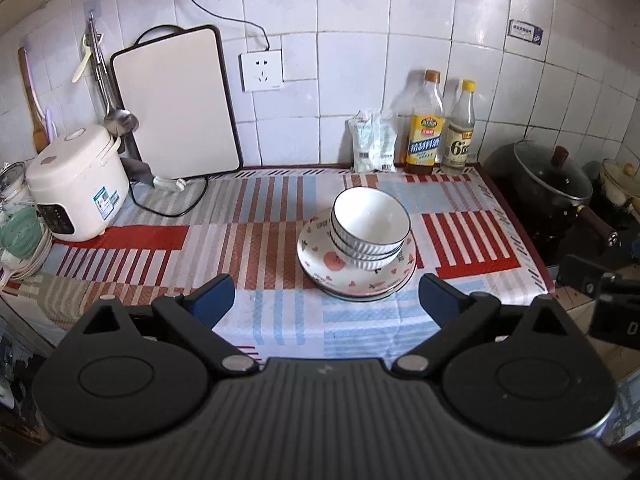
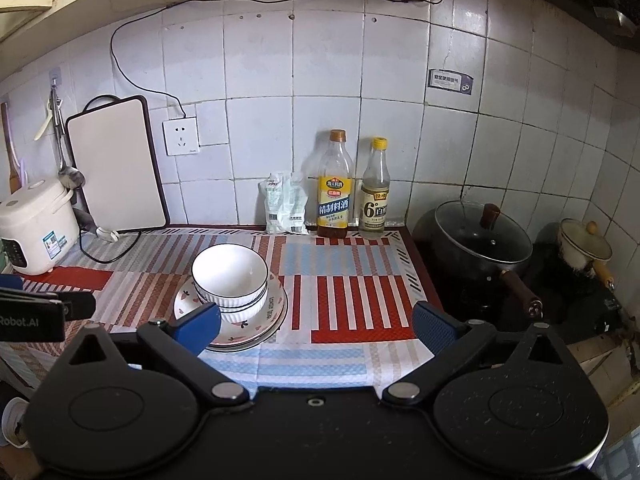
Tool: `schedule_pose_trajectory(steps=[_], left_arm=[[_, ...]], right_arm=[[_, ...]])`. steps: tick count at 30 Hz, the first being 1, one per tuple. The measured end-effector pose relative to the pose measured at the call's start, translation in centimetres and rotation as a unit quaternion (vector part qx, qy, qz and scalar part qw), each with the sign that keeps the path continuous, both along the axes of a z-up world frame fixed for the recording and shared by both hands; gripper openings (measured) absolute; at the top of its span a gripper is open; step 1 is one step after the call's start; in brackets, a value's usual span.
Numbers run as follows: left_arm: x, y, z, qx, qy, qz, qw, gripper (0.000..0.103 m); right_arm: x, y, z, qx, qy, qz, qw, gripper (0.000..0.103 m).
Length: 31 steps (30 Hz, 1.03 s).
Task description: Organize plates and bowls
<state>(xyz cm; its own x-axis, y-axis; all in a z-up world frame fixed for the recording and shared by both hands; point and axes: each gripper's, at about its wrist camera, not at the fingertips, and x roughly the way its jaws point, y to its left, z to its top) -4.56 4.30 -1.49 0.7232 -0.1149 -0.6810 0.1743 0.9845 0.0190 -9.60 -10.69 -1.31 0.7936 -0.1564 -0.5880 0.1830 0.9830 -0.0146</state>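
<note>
A stack of white ribbed bowls [image 1: 370,228] [image 2: 230,280] stands on a stack of patterned plates [image 1: 352,276] [image 2: 256,326] in the middle of the counter. My left gripper [image 1: 326,300] hangs open in front of the plates, a little to their left, nothing between its blue fingers [image 1: 212,298]. In the right wrist view my right gripper [image 2: 318,328] is open too, just right of the stack. Its left finger [image 2: 198,330] overlaps the near rim of the plates in the picture. The left gripper's body [image 2: 36,312] shows at that view's left edge.
A striped cloth [image 1: 260,216] covers the counter. A white rice cooker [image 1: 76,184] and a cutting board [image 1: 176,104] stand at the back left. Two bottles [image 2: 334,186] and a packet [image 2: 286,206] line the tiled wall. A lidded black pot [image 2: 480,240] sits on the stove to the right.
</note>
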Motion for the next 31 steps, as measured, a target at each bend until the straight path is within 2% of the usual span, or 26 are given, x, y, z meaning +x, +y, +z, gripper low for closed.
schedule_pose_trajectory(steps=[6,9,13,31], left_arm=[[0.04,-0.36,0.25,0.006,0.001,-0.008,1.0000,0.100],[0.37,-0.20,0.08,-0.003,0.014,-0.006,0.9999,0.100],[0.49,-0.16,-0.12,0.010,0.009,-0.004,0.9999,0.100],[0.64,-0.19,-0.26,0.006,0.009,-0.018,0.9998,0.100]], right_arm=[[-0.02,0.18,0.06,-0.006,-0.001,-0.010,1.000,0.103],[-0.10,0.10,-0.03,-0.004,-0.003,-0.015,1.000,0.103],[-0.04,0.08,-0.13,-0.006,-0.001,-0.018,1.000,0.103],[0.42,0.07,-0.49,0.005,0.009,-0.021,1.000,0.103]])
